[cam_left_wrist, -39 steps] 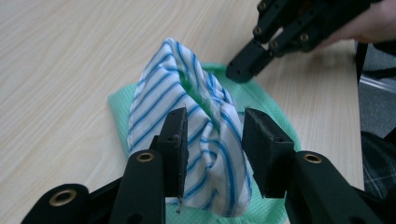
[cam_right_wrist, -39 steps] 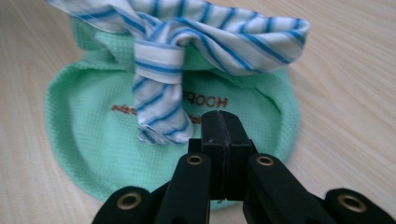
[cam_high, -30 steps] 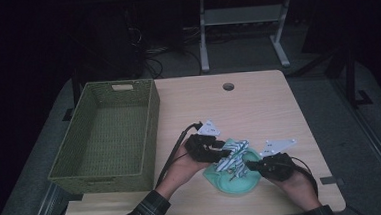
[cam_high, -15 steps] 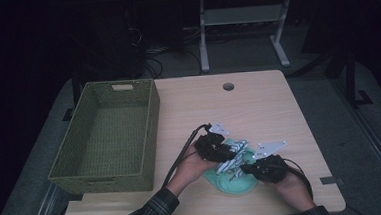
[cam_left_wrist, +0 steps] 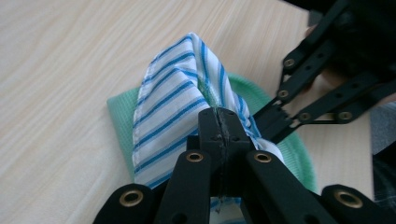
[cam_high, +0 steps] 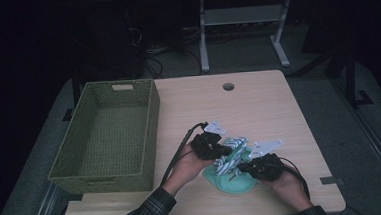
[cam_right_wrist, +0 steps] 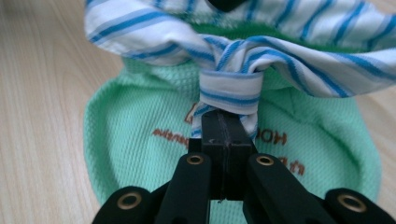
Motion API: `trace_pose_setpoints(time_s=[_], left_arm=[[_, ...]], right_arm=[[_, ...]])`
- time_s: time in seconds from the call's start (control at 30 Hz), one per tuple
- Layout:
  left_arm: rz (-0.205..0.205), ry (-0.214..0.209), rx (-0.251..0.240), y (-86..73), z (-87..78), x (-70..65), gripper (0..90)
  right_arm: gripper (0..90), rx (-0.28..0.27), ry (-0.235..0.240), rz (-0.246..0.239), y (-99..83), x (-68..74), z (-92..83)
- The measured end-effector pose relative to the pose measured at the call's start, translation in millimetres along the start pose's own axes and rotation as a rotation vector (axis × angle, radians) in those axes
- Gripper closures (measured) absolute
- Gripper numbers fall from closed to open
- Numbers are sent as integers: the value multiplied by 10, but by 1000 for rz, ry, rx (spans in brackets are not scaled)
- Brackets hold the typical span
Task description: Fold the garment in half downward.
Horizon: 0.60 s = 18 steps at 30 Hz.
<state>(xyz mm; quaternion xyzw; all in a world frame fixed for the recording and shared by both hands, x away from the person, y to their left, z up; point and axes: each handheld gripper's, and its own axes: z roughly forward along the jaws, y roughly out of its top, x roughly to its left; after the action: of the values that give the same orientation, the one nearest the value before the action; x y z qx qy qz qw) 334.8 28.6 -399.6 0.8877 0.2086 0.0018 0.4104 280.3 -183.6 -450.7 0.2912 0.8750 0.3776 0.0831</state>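
Observation:
A blue-and-white striped cloth lies bunched on a mint-green cloth near the table's front edge. My left gripper has just been closing and is now shut on one side of the striped cloth, with fabric pinched between its pads. From the opposite side, my right gripper is shut on a twisted corner of the striped cloth. Under that corner, the green cloth lies flat on the wood and shows brown lettering.
A woven green basket stands on the left half of the wooden table, its inside bare. A round cable hole sits near the far edge. Metal stand legs rise beyond the table.
The left gripper's jaws have closed onto the striped cloth. Both hands have stayed nearly where they were, and the right gripper keeps its hold.

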Motion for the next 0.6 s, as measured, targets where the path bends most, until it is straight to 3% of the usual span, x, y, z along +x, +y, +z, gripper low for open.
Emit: trace_pose_setpoints(time_s=[0.13,0.27,0.47,0.6], left_arm=[[21,-7,-24,56,-104,-43,897],[17,-25,-26,54,-80,-108,896],[34,-41,-1,25,48,-190,896],[35,-48,3,21,73,-223,896]], right_arm=[[896,-32,1,-3,67,5,6],[896,-30,7,-7,102,14,56],[896,-1,-17,9,-5,-39,16],[895,24,-57,46,-153,-160,-91]])
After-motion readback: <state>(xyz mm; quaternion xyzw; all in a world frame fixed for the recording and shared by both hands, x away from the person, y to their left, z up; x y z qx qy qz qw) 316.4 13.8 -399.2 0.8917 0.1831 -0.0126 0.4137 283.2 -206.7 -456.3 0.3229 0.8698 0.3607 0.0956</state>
